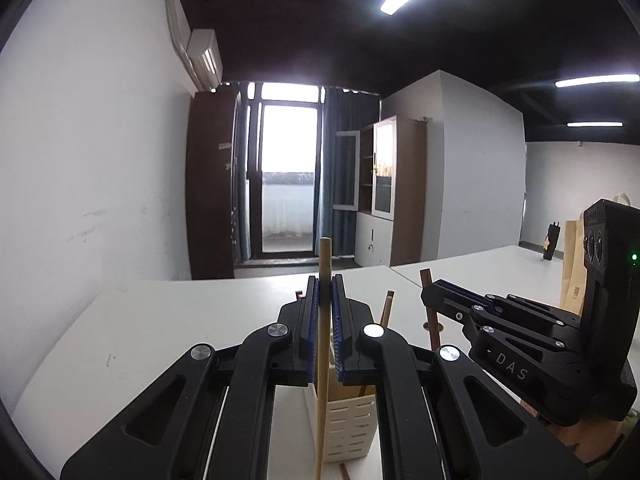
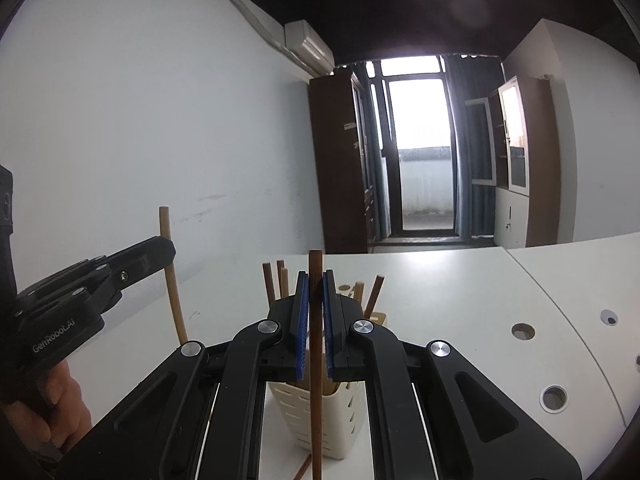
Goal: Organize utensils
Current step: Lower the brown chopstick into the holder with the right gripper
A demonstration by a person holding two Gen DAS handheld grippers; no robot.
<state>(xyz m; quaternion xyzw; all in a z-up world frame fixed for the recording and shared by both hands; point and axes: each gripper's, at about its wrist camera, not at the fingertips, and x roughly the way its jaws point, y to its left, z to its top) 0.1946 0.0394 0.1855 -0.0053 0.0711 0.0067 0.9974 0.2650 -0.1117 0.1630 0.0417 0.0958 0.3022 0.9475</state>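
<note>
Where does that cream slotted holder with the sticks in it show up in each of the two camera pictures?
Left wrist view: the holder is at bottom centre, mostly hidden behind the left hand-held gripper, which is shut on a pale chopstick.
Right wrist view: bottom centre again, behind the right hand-held gripper, shut on a dark chopstick.
Shared landmark: the bright balcony door.
</note>
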